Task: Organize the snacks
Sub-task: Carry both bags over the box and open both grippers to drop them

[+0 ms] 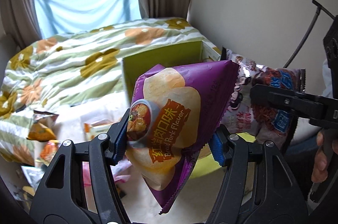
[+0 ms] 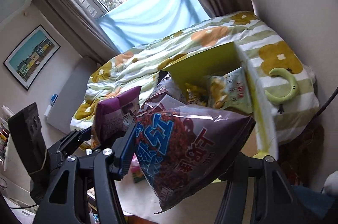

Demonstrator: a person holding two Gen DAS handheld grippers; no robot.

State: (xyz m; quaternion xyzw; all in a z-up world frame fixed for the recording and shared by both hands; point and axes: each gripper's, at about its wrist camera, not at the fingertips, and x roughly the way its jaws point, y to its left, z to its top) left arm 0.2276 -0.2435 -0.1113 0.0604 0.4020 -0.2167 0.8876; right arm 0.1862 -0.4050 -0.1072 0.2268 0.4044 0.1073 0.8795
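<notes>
My left gripper [image 1: 169,139] is shut on a purple chip bag [image 1: 175,110] with potato chips printed on it, held in the air in front of the yellow-green box [image 1: 160,61] on the bed. My right gripper [image 2: 179,152] is shut on a grey-brown snack bag with blue lettering [image 2: 186,152], also lifted near the box [image 2: 207,61]. In the left wrist view the right gripper [image 1: 274,97] and its bag [image 1: 272,84] sit to the right of the purple bag. The box holds a pale green snack bag [image 2: 230,88]. The right wrist view shows the purple bag [image 2: 116,116] at left.
A floral green-striped duvet [image 1: 63,67] covers the bed under a window. Several loose snack packets [image 1: 42,131] lie at the bed's near left. A green crescent object [image 2: 285,84] rests on the bedding right of the box. A wall stands close on the right.
</notes>
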